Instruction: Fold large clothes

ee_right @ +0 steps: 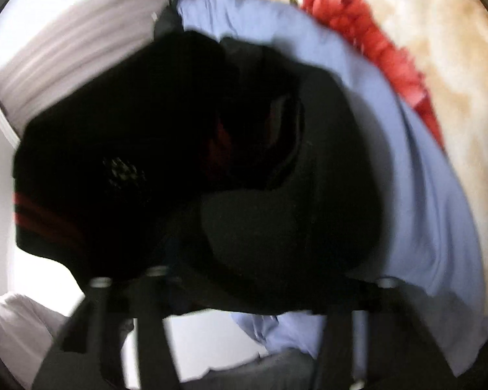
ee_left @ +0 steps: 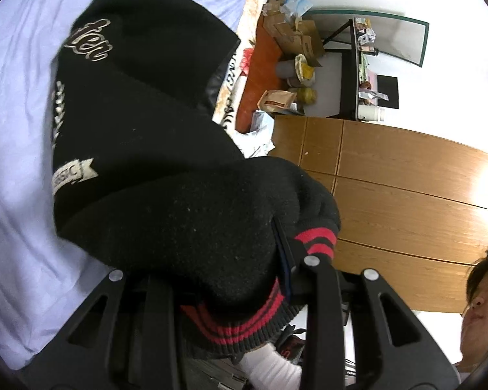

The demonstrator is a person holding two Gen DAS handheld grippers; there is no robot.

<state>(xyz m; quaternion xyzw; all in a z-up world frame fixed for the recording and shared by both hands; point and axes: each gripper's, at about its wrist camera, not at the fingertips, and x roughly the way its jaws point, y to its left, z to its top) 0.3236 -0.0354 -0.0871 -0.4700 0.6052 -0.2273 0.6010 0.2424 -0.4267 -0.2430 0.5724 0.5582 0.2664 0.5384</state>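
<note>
On lilac bedsheet (ee_left: 13,104): black jacket (ee_left: 140,136) stretching lengthwise ahead of left gripper (ee_left: 244,279), clamped on striped hem (ee_left: 244,321); right gripper (ee_right: 244,279) blurred, grip unclear.

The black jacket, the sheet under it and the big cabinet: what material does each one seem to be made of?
Black jacket: looks like thick wool or fleece, matte and fuzzy, with pale lint specks; its red-striped hem is ribbed knit. Lavender sheet: thin woven cloth, probably cotton, with soft creases and no shine. Cabinet: wood or wood-look laminate, smooth, with brown grain and a faint gloss.
</note>
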